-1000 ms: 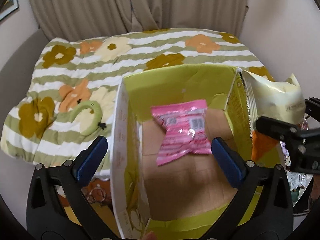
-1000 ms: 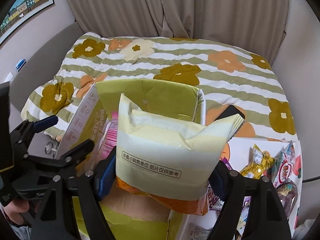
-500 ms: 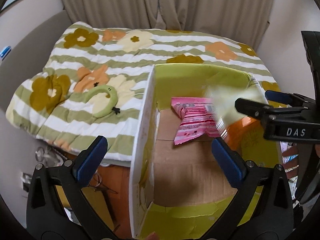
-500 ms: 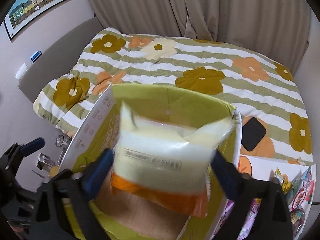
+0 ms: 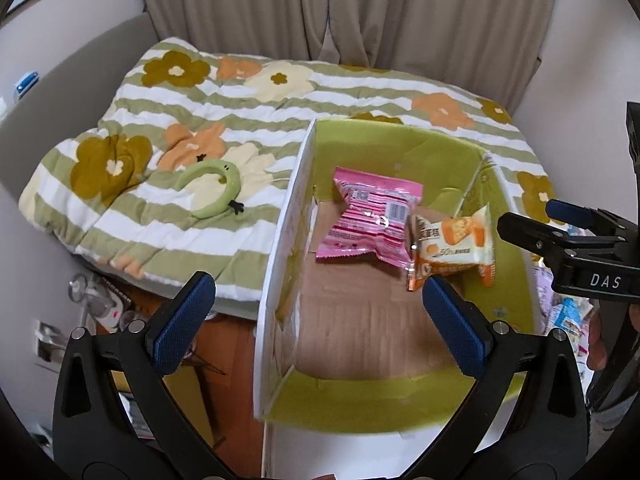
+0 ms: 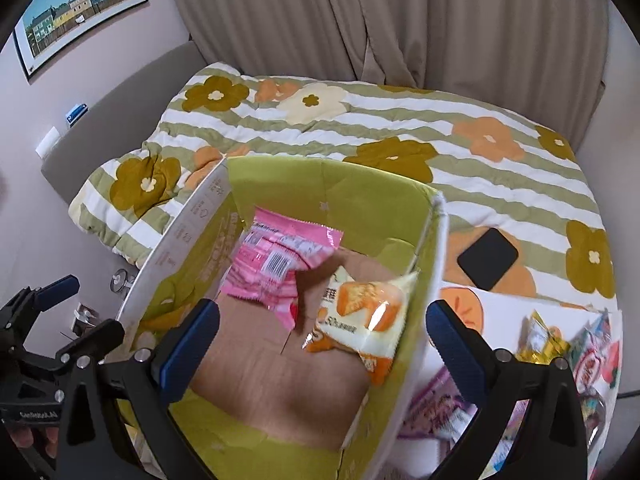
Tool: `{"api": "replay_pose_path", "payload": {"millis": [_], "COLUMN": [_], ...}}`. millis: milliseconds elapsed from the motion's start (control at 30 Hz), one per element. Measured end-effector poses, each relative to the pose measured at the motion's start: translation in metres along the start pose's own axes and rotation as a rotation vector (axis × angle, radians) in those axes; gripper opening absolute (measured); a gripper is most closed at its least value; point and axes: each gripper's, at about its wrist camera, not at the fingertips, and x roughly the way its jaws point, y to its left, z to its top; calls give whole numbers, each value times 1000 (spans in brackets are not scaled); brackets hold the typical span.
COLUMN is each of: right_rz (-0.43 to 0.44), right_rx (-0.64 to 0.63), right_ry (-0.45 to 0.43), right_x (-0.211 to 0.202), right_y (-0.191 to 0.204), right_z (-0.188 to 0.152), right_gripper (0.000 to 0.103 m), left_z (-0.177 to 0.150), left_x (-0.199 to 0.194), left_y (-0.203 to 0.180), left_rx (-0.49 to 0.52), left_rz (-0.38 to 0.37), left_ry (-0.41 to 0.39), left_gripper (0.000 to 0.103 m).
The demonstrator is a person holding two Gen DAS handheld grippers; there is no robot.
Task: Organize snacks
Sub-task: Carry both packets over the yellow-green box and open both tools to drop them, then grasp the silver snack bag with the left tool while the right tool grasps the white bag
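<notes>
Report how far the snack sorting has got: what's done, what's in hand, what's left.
Done: the pink snack packet and the orange cake packet both lie on the floor of the green box. In hand: nothing; the right gripper, jaws just opened, hangs empty over the box, and the left gripper is open and empty too. Left: a pile of loose snacks outside the box's right wall.

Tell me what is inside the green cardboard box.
Inside the green cardboard box lie a pink snack packet and an orange cake packet. Anything beneath them is covered.
</notes>
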Motion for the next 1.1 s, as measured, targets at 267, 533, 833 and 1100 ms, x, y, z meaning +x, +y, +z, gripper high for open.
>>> {"api": "replay_pose_path", "payload": {"millis": [267,533,833,1100], "right_rz": [-23,-35,-130,-104], "right_rx": [49,165,215,292], "right_ry": [-48,-85,-118,-56], "right_x": [-62,-117,-174,-184], "right_y": [2,-23,-89,-165], "right_z": [-28,-65,-122,-177], "right_gripper": [103,103,103,103], "left_z": [-16,-36,-68,-99], "left_x": [-54,-83,-91,-70], "left_y": [-16,-56,-127,-203], "left_rx": [54,130,187,185], "left_rz": [-44,-154,-245,-264], "left_ry": [-72,-91,-68,18], "left_gripper": [102,102,102,102]}}
